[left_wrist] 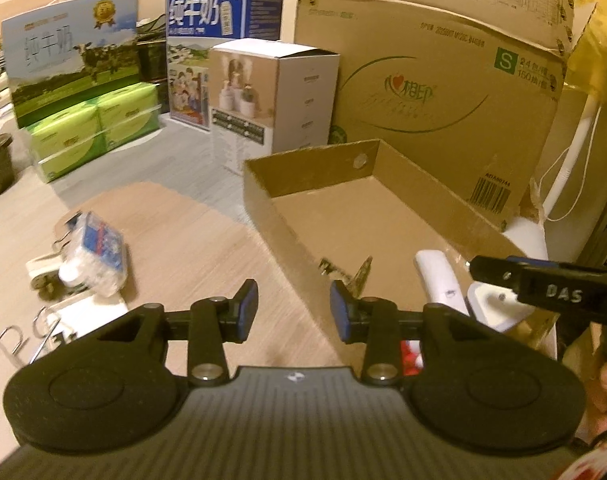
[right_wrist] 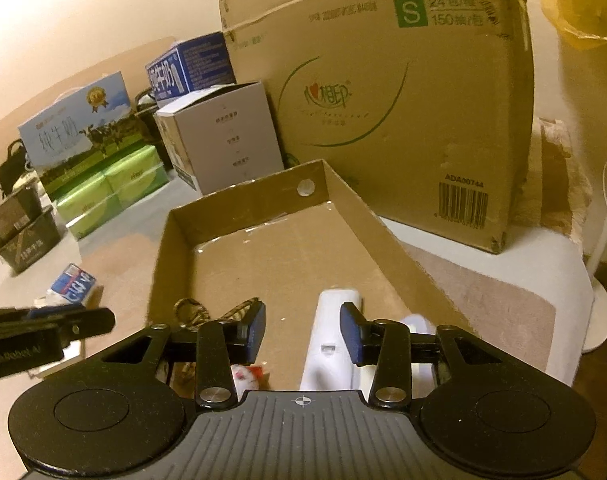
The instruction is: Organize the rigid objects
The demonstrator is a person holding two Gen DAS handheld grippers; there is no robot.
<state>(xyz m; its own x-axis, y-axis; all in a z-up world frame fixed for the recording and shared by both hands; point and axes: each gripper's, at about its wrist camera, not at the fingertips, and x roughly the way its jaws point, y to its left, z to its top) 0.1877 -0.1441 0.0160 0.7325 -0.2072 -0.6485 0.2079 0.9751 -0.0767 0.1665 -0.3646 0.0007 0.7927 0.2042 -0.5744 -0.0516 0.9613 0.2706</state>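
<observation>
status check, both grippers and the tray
Left gripper open, empty, over table. Right gripper open above white remote in cardboard tray. Nothing blocking.

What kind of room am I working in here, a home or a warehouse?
Most likely a home, perhaps a storage corner. Household goods are stacked by the wall: a large tissue carton, milk gift boxes and green tissue packs. An open cardboard tray sits on the wood-look table.

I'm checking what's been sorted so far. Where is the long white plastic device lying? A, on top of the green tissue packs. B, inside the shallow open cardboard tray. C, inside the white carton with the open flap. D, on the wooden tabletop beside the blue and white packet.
B: the long white plastic device lies on the floor of the shallow open cardboard tray, within its walls.
</observation>
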